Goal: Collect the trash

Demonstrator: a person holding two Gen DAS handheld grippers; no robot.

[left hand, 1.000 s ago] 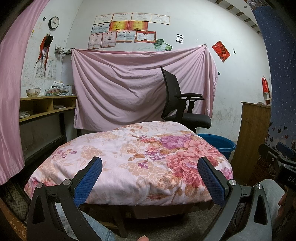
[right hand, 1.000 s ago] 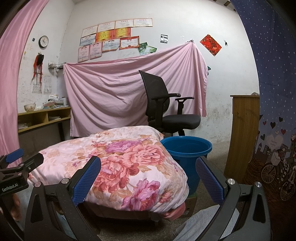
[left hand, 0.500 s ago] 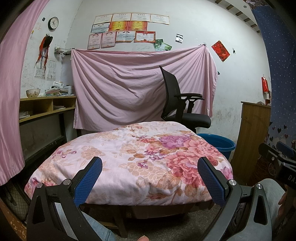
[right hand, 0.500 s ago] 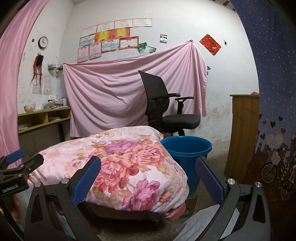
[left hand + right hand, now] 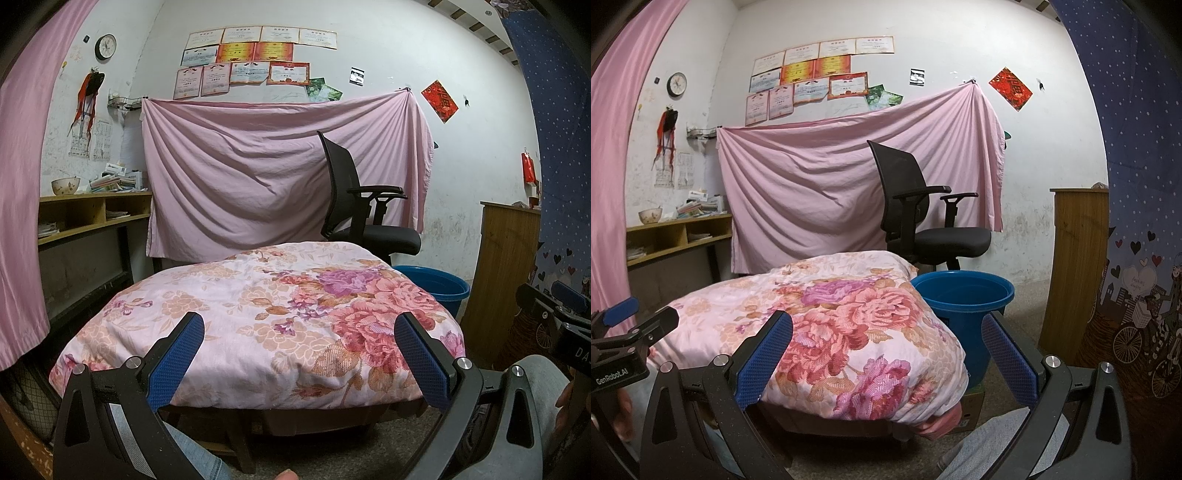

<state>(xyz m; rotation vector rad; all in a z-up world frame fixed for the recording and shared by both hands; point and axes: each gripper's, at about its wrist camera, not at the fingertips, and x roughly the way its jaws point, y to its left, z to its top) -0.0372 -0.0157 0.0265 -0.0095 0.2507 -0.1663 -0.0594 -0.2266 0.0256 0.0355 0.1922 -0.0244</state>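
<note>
My left gripper is open and empty, held just in front of a low table under a pink floral quilt. My right gripper is open and empty, to the right of the left one, facing the quilt's right corner. A blue plastic bucket stands on the floor right of the quilt; it also shows in the left wrist view. No trash shows on the quilt. The right gripper's tip shows at the left view's right edge, the left gripper's tip at the right view's left edge.
A black office chair stands behind the quilt before a hung pink sheet. A wooden shelf with a bowl and papers is on the left. A wooden cabinet and a blue patterned curtain are on the right.
</note>
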